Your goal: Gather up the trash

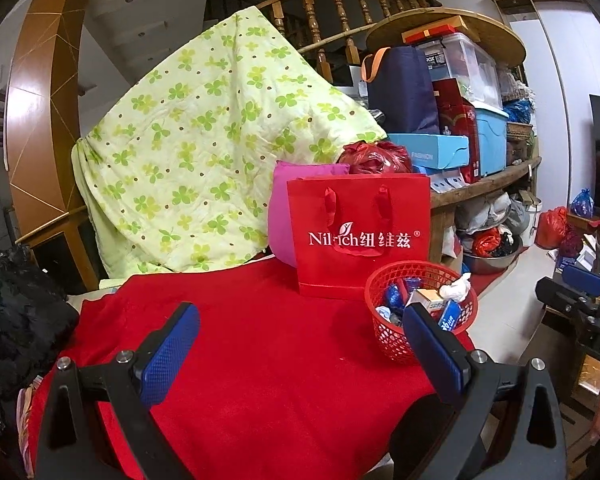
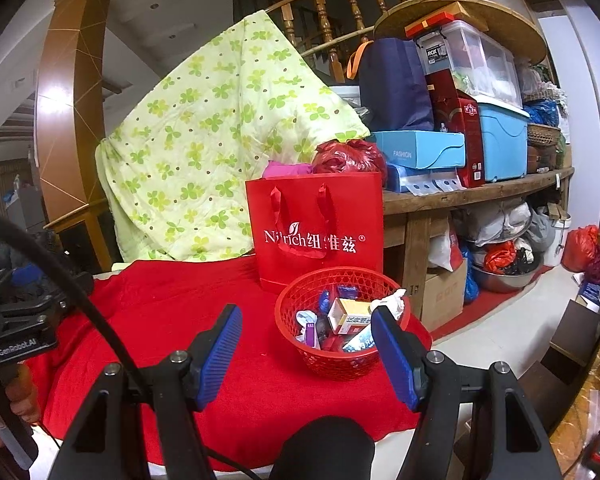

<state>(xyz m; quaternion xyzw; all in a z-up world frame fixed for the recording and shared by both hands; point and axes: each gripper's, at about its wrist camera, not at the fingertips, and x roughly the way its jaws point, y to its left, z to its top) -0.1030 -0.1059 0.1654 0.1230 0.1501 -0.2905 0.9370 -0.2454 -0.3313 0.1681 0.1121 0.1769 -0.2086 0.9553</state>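
A small red mesh basket (image 1: 392,340) (image 2: 300,300) stands on the red cloth (image 1: 260,360) (image 2: 180,312) near its right edge. Several bits of trash lie in it: a small carton (image 2: 346,314), blue wrappers (image 2: 324,300) and a crumpled white tissue (image 1: 456,286) (image 2: 392,300). My left gripper (image 1: 300,336) is open above the cloth, its right finger in front of the basket. Open too is my right gripper (image 2: 306,332), close before the basket with nothing between its blue pads. Each gripper shows at the edge of the other's view.
A red paper gift bag (image 1: 360,232) (image 2: 316,228) stands upright just behind the basket. A green clover quilt (image 1: 204,144) hangs over the stair rail behind. On the right, a wooden shelf (image 2: 480,192) is piled with boxes and bins; bags and a metal basin (image 2: 504,276) sit on the floor.
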